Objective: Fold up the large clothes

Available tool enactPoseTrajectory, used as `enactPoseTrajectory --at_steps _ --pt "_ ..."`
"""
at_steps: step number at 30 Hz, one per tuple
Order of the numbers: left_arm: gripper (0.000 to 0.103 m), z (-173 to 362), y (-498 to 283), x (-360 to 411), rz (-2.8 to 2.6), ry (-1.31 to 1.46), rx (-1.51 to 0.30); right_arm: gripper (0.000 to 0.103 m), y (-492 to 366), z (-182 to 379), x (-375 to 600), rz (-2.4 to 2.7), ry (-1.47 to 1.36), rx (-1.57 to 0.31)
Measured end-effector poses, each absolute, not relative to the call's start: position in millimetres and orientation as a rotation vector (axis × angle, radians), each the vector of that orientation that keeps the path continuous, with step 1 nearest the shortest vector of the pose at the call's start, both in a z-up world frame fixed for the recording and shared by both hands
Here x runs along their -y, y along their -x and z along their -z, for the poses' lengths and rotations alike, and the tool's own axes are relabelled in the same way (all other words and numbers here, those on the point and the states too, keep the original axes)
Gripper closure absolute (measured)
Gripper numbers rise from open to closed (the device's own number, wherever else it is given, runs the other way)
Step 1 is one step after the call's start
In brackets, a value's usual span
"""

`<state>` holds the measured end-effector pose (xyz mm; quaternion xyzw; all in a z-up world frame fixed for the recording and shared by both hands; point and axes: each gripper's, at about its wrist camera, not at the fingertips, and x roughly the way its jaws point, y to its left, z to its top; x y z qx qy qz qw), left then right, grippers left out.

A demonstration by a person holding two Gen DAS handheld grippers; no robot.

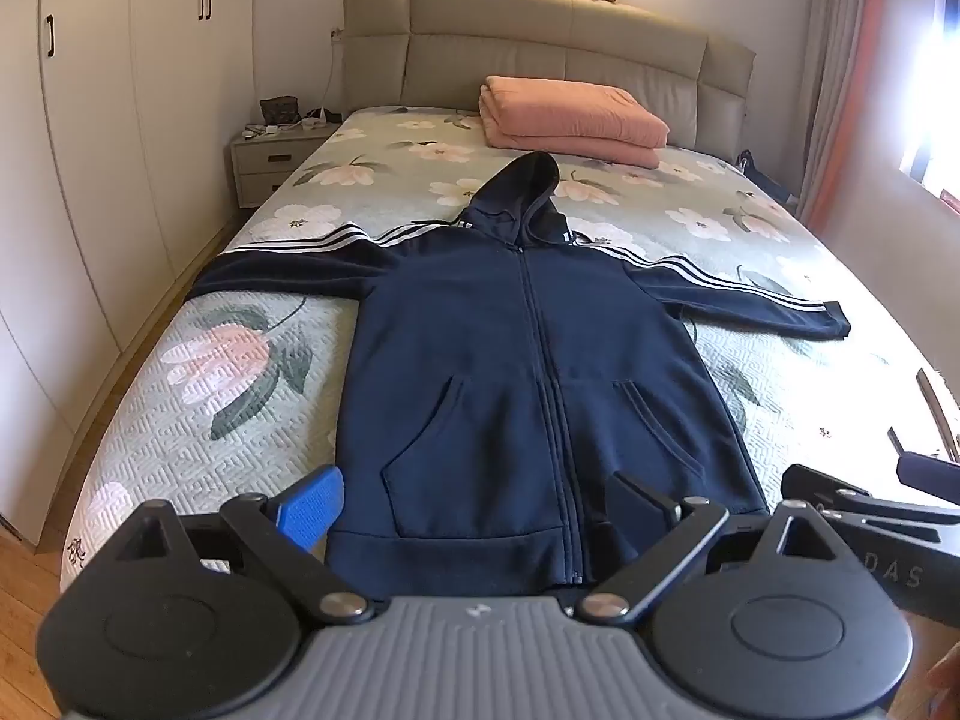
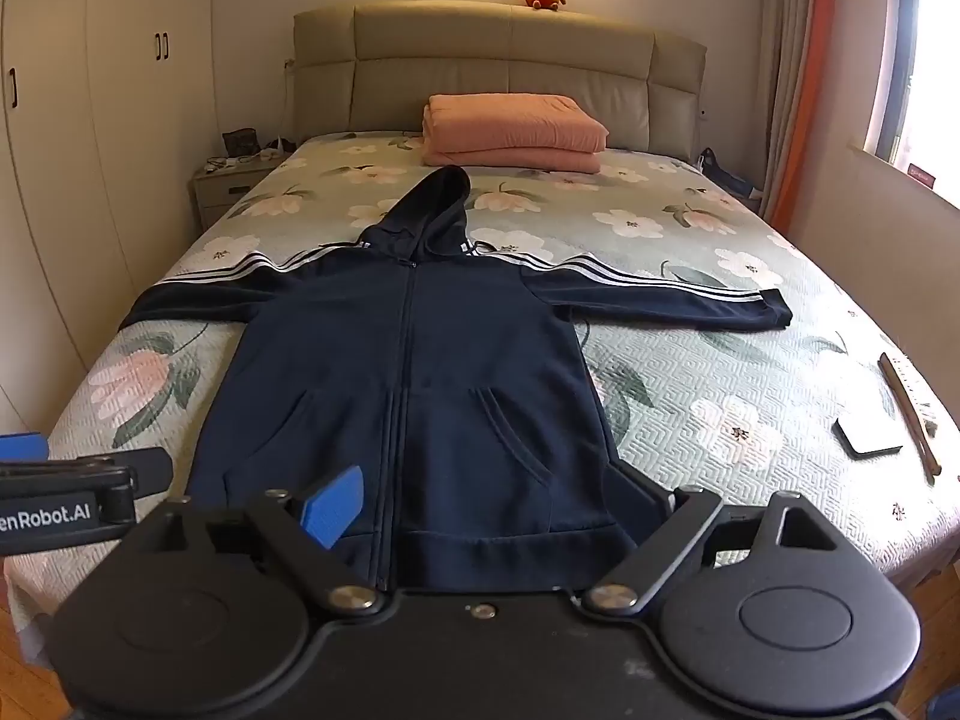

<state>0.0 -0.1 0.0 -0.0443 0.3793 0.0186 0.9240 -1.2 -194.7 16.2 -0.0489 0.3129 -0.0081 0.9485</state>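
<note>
A navy zip hoodie (image 1: pixel 528 360) with white sleeve stripes lies flat, front up, on the floral bedspread (image 1: pixel 228 372), sleeves spread out, hood toward the headboard. It also shows in the right wrist view (image 2: pixel 408 372). My left gripper (image 1: pixel 474 510) is open, hovering at the hem near the bed's foot, holding nothing. My right gripper (image 2: pixel 486 510) is open too, just right of the left one, over the hem's right half. Each gripper shows at the edge of the other's view.
A folded pink blanket (image 1: pixel 570 120) lies by the padded headboard (image 1: pixel 540 36). A nightstand (image 1: pixel 270 162) and white wardrobes (image 1: pixel 90 150) stand on the left. A dark flat object (image 2: pixel 867 438) and a wooden stick (image 2: pixel 909 414) lie at the bed's right edge.
</note>
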Motion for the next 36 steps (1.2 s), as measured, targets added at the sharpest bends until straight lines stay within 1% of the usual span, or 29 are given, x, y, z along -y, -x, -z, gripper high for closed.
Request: enactPoseTrajectory --at_steps 36 --pt "0.007 8.4 2.2 -5.2 -0.046 0.116 -0.788 0.000 3.2 -12.7 191.1 -0.006 0.092 -0.650"
